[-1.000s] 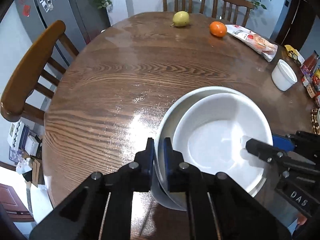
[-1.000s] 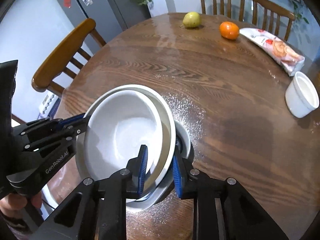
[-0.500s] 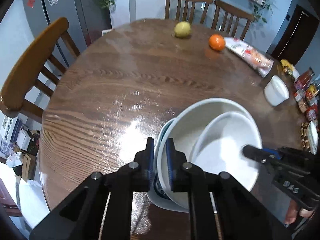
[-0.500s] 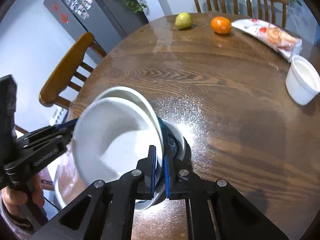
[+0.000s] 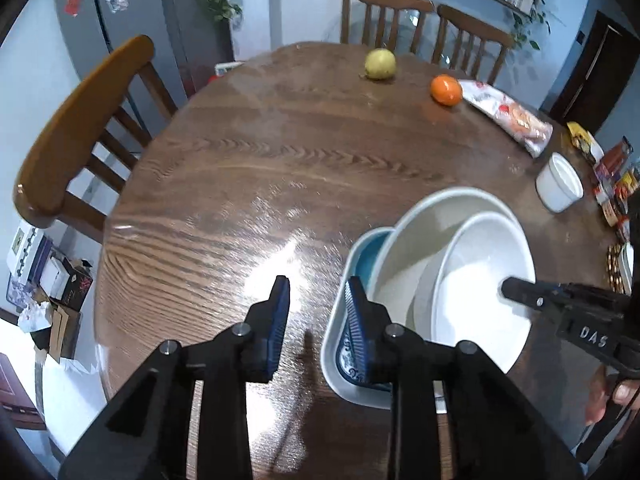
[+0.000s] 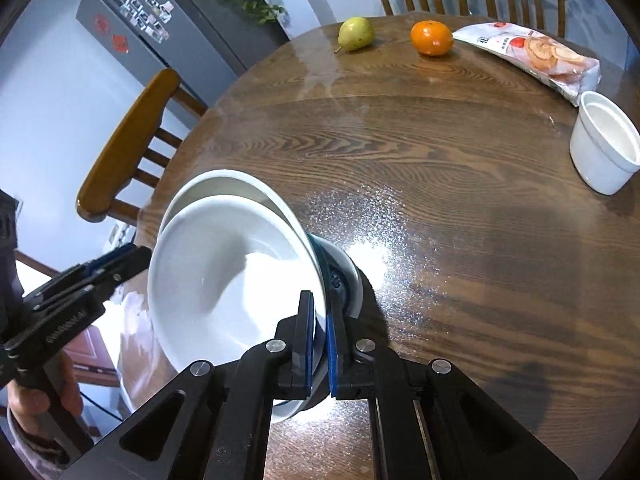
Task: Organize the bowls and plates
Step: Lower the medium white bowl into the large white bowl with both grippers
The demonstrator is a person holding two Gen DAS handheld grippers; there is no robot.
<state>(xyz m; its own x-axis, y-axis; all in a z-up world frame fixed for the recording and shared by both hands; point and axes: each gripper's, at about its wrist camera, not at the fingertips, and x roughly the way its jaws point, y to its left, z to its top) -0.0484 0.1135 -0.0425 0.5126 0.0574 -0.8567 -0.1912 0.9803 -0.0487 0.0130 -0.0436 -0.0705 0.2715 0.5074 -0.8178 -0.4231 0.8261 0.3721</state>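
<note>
Fingers of the right gripper point(image 6: 318, 340) pinch the near rim of the white bowls point(image 6: 224, 264), tilting two nested ones up off the blue-lined bowl point(image 6: 340, 276) beneath; those of the left gripper point(image 5: 316, 320) stand spread, one blue pad inside the blue-lined bowl's rim, gripping nothing. Largest first: the round wooden worktop point(image 5: 280, 168) carries everything, with the stack at its near edge. A snack packet point(image 6: 536, 56) lies at the far side, a white ramekin point(image 6: 604, 148) stands alone to the right, and an orange point(image 6: 432, 38) and a pear point(image 6: 355, 34) sit beyond. By my reading the nesting is mostly done: the tilted pair needs settling level, and the ramekin is not yet gathered
</note>
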